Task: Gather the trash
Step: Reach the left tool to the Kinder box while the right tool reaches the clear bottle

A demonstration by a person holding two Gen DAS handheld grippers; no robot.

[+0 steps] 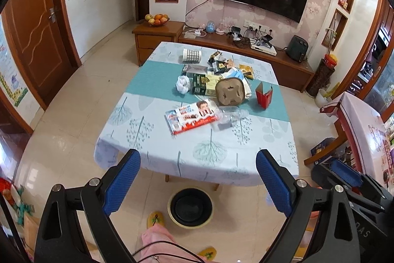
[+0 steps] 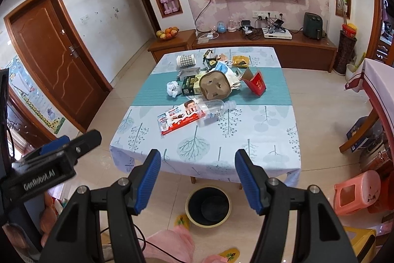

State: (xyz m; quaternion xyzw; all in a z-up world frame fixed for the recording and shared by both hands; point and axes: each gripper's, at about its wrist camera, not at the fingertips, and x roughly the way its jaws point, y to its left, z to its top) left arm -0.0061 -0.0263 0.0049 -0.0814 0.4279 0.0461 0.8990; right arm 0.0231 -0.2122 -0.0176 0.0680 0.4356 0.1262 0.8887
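Closest in, the left gripper [image 1: 198, 165] hangs with its blue pads spread wide, nothing between them; to its right the right gripper [image 2: 198, 164] is likewise wide apart and empty. Below and just ahead of both, a black bin [image 2: 208, 205] stands on the floor at the table's [image 1: 221, 159] near edge. Farther ahead on the cloth, left to right: a Kinder box [image 1: 190, 116], a clear bottle [image 1: 230, 114] touching it, then a red carton [image 1: 264, 95] beyond the heap.
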